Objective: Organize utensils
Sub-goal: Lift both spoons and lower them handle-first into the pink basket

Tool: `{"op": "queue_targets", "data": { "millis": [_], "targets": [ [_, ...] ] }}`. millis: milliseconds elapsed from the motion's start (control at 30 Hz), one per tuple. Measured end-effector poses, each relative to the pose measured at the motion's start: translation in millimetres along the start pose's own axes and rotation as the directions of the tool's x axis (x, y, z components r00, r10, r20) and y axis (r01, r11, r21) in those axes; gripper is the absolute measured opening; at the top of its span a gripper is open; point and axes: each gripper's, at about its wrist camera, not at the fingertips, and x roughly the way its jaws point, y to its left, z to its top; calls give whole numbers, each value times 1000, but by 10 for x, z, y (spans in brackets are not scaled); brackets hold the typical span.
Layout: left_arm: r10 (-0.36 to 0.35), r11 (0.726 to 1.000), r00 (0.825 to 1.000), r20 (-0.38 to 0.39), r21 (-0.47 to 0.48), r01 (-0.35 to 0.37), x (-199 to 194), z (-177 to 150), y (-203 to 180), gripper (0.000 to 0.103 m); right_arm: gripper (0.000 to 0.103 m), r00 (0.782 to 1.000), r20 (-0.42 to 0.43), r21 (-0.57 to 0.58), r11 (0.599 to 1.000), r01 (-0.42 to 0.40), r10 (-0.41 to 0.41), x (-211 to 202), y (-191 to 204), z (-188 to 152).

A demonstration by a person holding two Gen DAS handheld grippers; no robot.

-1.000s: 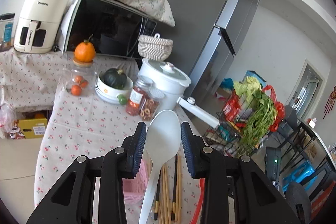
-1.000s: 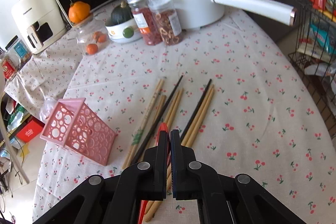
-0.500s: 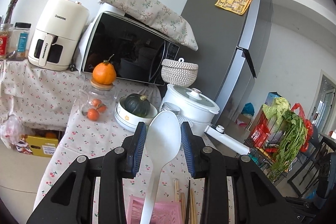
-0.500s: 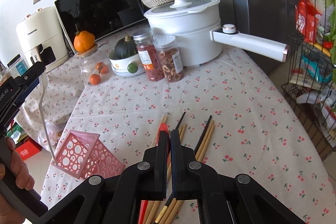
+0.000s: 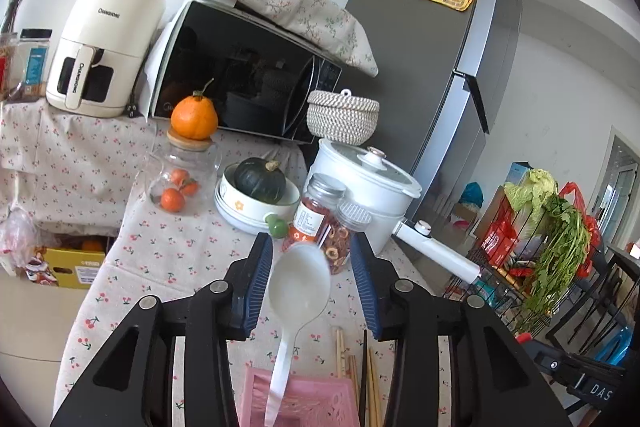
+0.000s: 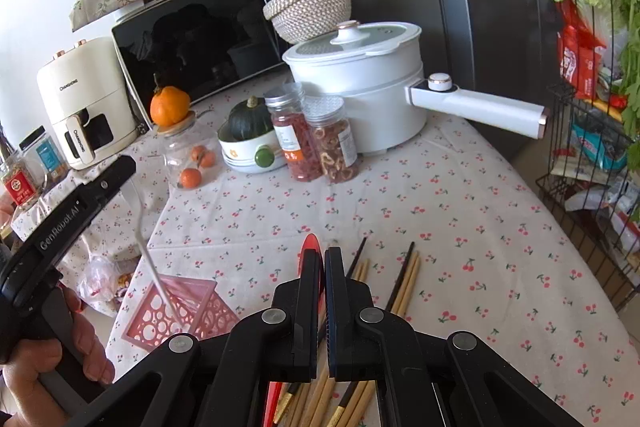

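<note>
My left gripper (image 5: 312,267) hangs over the pink perforated basket (image 5: 308,403), and its jaws are opening. The white plastic spoon (image 5: 298,283) stands between the blue pads with a gap on each side. In the right wrist view, the spoon's thin handle (image 6: 156,267) runs down into the pink basket (image 6: 152,323). My right gripper (image 6: 323,259) is shut on a thin red utensil (image 6: 310,243), whose tip pokes out past the fingertips. It is lifted above several wooden and black chopsticks (image 6: 404,287) lying on the cherry-print tablecloth.
Behind the chopsticks stand two spice jars (image 6: 316,143), a white pot with a long handle (image 6: 360,75), a bowl with a dark squash (image 6: 248,135) and a glass jar of oranges (image 6: 188,159). A wire rack of vegetables (image 6: 592,107) stands off the table's right edge.
The left jaws have spread and the white spoon has slid down into the pink basket. The right gripper has risen with the red utensil, away from the chopsticks.
</note>
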Motion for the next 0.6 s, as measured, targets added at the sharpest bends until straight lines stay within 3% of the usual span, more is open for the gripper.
{"op": "queue_targets", "data": {
  "millis": [100, 233, 367, 600],
  "targets": [
    [28, 1000, 997, -65, -7, -29, -20, -23, 24, 65, 2, 999, 32, -7, 1000, -4, 4, -74, 57, 68],
    [60, 997, 982, -176, -30, -67, -134, -16, 69, 70, 2, 996, 90, -10, 1000, -21, 22, -183, 165, 193],
    [129, 991, 951, -280, 1, -134, -308, 31, 73, 77, 2, 989, 146, -19, 999, -31, 34, -217, 341, 344],
    [233, 971, 902, -365, 32, -237, -609, 27, 239, 84, 2, 970, 241, -83, 996, -20, 40, -138, 732, 510]
  ]
}}
